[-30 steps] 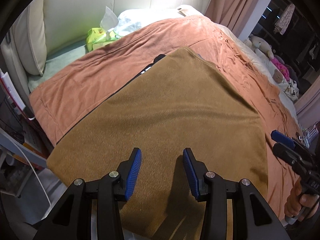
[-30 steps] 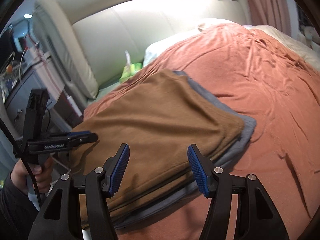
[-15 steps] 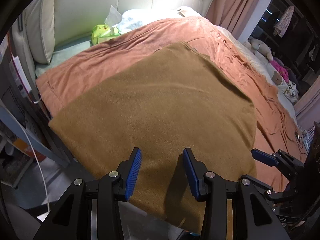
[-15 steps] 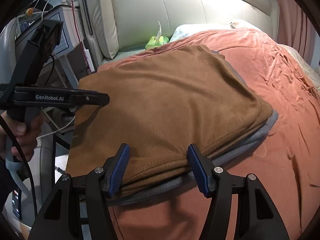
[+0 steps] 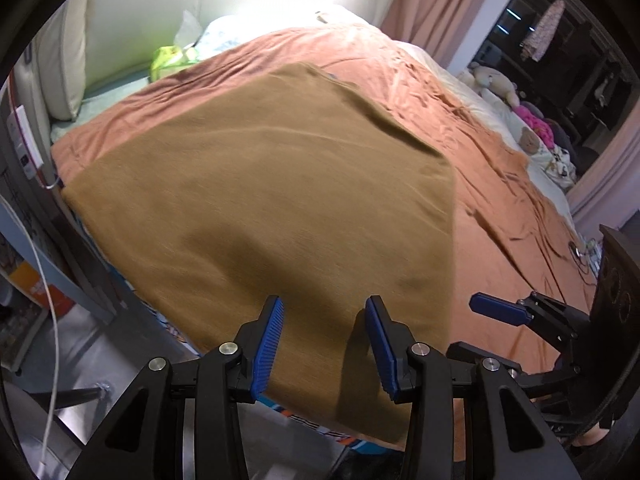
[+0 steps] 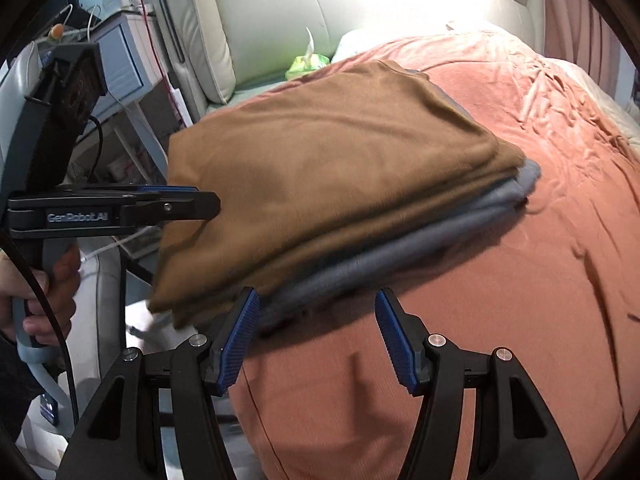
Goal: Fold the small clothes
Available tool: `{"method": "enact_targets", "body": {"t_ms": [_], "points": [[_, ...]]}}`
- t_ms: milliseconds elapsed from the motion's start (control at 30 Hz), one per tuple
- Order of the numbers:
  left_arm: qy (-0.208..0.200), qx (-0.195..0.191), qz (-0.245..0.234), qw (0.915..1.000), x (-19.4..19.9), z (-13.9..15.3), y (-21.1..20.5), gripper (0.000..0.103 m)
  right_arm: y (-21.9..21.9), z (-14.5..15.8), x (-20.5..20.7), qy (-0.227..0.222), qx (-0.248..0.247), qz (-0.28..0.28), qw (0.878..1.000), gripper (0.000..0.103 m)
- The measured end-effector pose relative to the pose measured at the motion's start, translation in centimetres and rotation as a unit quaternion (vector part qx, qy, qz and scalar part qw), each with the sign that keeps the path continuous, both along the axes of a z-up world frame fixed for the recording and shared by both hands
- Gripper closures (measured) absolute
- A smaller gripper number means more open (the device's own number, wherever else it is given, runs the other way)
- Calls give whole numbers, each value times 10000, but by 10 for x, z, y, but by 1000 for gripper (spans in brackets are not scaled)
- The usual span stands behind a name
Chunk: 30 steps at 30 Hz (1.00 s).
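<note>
**Folded stack on bed corner, both tongs empty**

Brown folded knit garment [image 6: 320, 168] lies flat on top of a grey folded fleece garment [image 6: 400, 248], both stacked on the rust-orange bedspread [image 6: 480, 320] at the bed's corner, near edge overhanging slightly

Left gripper [image 5: 324, 344]: jaws wide, nothing between them, hovering over the brown piece's near edge at 6 o'clock in its view. Right gripper [image 6: 316, 336]: jaws wide, empty, at the stack's near corner, left pad just beside the grey layers

Step, my read: the scene fits either a finished fold just released or a stack about to be gripped for another fold or a shift. Can't settle which. Any grab here needs both tongs low at the edge, taking all layers of one piece without dragging the one below

Hard to tell:
- garment type, no sleeves or collar visible
- layer count, edges motion-blurred
- grey piece hidden in left view
- striped item under the overhang at 6 o'clock, cut off
- green tissue pack [image 5: 174, 58] at 11 o'clock, irrelevant
</note>
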<state>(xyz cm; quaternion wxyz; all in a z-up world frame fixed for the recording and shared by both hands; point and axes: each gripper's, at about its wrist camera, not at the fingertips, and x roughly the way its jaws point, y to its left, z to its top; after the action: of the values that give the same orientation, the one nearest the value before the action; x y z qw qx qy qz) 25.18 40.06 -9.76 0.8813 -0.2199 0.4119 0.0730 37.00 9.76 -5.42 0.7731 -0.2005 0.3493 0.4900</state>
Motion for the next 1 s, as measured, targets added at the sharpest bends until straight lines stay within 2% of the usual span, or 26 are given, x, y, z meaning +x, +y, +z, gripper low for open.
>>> {"method": "enact_targets", "body": {"t_ms": [67,200,300,467,533,600,633,667,700,800,900,967,1000], "points": [[8,32,-95,9999,0,1,-11,69,-10,1,-1,66,52,-110,9999,45],[8,-45,-189,9998,1,1,-24,70,-40,8,3,213,173,-414,9988,44],[97,-80,-87,9999,-1,-2,-31,73,-62,16,3,233,216,-620,9976,44],[47,-163,-54,9998,-7,12,-43,73,-97,33,1,207,267,-910,9953,44],[55,-86,-89,9999,-9,20,-52,70,-110,42,-2,178,320,-1001,9943,44],[84,10,-111,9999,-10,27,-61,61,-123,52,-5,189,399,-1048,9935,40],[84,33,-108,9999,-11,31,-65,57,-129,56,-7,174,440,-1079,9930,31],[75,58,-79,9999,-11,34,-69,48,-134,60,-9,142,490,-1109,9925,23],[52,101,-44,9999,-12,38,-73,38,-142,65,-11,93,543,-1143,9919,21],[-55,277,19,9996,-15,50,-86,20,-165,75,-16,-57,581,-1316,9896,18],[-208,383,61,9990,-17,63,-101,5,-187,83,-22,-158,673,-1440,9872,8],[-334,484,75,9982,-19,73,-113,1,-200,90,-26,-221,754,-1491,9857,0],[-380,547,92,9977,-20,77,-118,1,-208,94,-30,-252,796,-1506,9851,0]]}}
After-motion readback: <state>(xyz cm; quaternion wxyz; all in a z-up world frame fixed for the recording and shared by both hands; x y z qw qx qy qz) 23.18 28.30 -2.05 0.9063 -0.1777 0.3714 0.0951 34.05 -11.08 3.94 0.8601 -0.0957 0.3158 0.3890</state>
